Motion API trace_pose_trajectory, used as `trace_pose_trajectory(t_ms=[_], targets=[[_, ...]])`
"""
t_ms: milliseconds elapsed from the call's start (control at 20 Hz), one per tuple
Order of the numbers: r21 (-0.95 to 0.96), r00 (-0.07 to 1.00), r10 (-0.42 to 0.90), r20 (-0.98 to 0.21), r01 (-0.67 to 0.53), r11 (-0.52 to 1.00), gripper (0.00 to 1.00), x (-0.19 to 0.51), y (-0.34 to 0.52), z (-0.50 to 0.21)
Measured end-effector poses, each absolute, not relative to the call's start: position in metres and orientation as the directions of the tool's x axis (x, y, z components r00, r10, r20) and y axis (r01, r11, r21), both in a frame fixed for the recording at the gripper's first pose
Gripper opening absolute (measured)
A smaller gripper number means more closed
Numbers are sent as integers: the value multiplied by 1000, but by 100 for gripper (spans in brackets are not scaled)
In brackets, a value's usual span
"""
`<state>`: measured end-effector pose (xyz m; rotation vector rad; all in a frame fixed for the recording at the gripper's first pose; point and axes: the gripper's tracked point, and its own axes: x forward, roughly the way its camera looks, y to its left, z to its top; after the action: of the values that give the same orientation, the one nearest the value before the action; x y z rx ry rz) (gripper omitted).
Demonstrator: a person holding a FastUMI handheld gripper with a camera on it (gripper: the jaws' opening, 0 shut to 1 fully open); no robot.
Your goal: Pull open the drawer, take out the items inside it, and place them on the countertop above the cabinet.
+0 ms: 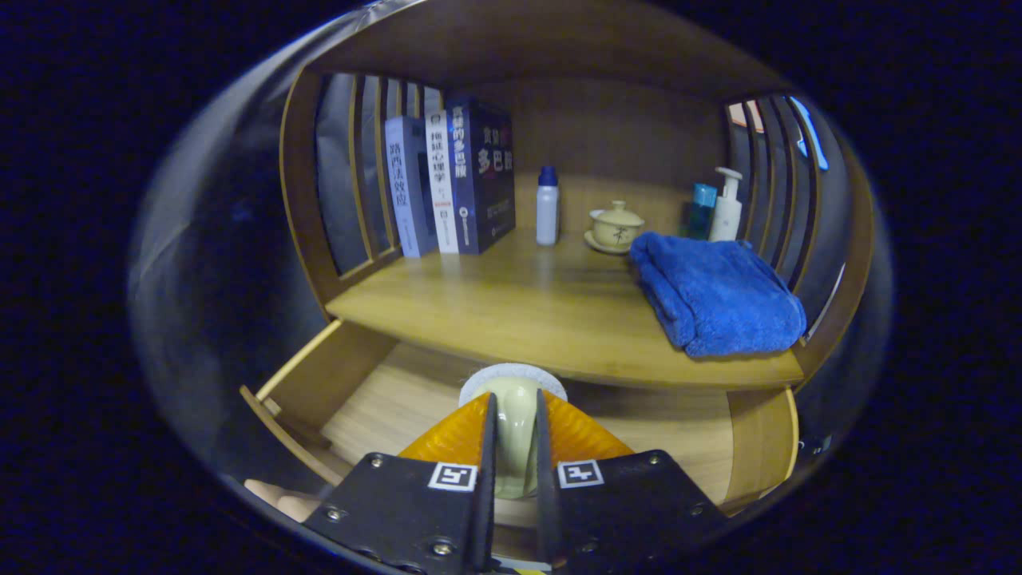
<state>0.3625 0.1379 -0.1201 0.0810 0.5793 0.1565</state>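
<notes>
The wooden drawer (319, 383) stands pulled open below the countertop (519, 311). My gripper (513, 407) hangs over the drawer with its orange fingers (455, 435) shut on a pale cream bottle with a white ribbed cap (512, 379). The capped end points away from me, just under the countertop's front edge. A folded blue towel (715, 291) lies on the right side of the countertop. The drawer's floor is partly hidden by the fingers.
At the back of the countertop stand three books (451, 180), a small white bottle with a blue cap (547, 206), a lidded tea cup on a saucer (615, 226), a teal box (703, 209) and a pump bottle (726, 204). Slatted wooden sides close both ends.
</notes>
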Motion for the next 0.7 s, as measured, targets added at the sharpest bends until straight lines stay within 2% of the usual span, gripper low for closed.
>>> trace_pose_trajectory(t_ms=[350, 700], targets=[[87, 916, 108, -387, -80, 993, 23, 408, 136, -67], [62, 919, 28, -394, -4, 998, 22, 460, 140, -92]])
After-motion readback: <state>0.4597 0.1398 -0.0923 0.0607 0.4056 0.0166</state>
